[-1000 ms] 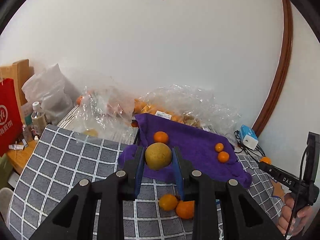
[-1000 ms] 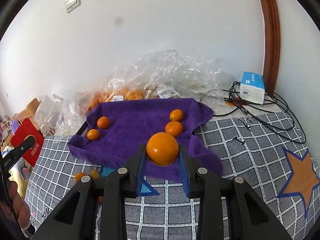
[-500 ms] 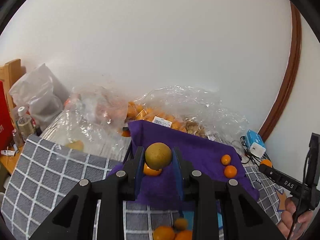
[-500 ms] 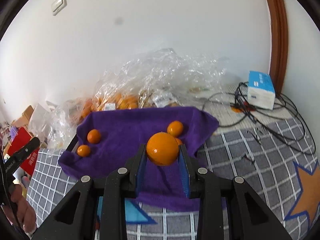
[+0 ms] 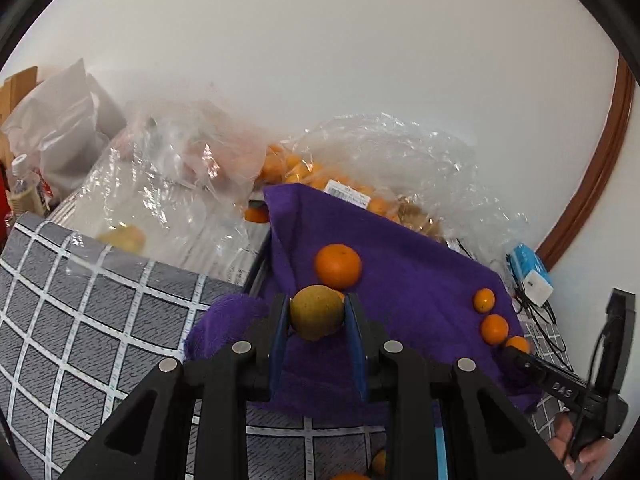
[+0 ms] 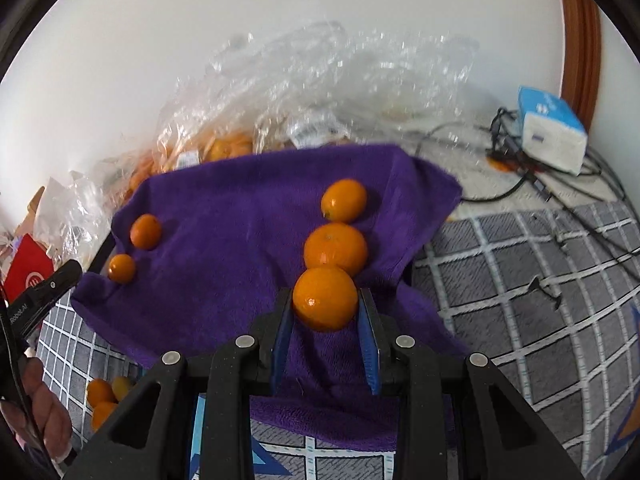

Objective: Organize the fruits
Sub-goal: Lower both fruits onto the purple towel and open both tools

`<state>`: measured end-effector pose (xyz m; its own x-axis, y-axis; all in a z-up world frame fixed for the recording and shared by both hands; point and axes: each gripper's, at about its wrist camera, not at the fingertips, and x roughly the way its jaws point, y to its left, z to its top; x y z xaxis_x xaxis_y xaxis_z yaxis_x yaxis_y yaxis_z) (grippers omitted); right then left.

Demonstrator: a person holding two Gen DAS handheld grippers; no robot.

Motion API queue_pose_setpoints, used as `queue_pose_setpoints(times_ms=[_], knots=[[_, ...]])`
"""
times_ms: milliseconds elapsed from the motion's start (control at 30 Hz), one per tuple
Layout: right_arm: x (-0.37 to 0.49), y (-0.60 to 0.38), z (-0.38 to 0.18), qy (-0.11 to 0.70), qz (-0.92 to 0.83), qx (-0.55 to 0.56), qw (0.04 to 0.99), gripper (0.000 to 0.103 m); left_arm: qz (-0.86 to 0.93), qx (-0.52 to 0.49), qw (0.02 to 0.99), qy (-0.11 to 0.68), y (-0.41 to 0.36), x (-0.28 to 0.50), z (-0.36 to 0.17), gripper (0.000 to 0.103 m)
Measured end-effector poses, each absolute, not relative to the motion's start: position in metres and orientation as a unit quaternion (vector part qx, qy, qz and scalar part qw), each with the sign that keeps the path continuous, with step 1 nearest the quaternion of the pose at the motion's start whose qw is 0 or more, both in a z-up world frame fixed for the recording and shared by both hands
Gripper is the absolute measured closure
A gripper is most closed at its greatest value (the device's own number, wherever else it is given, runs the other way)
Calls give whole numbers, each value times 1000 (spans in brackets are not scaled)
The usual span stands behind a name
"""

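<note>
Left wrist view: the left gripper [image 5: 317, 314] is clamping a yellow-green fruit [image 5: 317, 311], jaws closed on both sides of it, hanging just above the purple towel [image 5: 404, 280] w/ an orange [image 5: 338, 266] right behind.

Right wrist view: the right gripper [image 6: 325, 308] is pinching a mandarin [image 6: 325, 298], almost touching the nearest of two towel oranges [image 6: 335, 249].

Looks like the placing step; next prob. lowering both and opening w/o nudging neighbours, since round fruit rolls.
</note>
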<state>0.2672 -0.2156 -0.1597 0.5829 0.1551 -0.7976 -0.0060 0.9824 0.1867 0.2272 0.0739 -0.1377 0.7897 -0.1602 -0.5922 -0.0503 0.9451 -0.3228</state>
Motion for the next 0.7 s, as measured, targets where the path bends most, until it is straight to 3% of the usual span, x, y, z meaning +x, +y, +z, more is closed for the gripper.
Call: queue_pose_setpoints(times_ms=[400, 533, 700], knots=[[268, -203, -168, 450, 37, 43, 891, 71, -16, -117, 926, 359, 54, 237, -150, 77], [265, -204, -165, 442, 38, 46, 895, 58, 0, -96, 928, 360, 51, 239, -153, 77], [260, -203, -160, 431, 36, 36, 901, 51, 4, -93, 925, 369, 51, 240, -156, 77]])
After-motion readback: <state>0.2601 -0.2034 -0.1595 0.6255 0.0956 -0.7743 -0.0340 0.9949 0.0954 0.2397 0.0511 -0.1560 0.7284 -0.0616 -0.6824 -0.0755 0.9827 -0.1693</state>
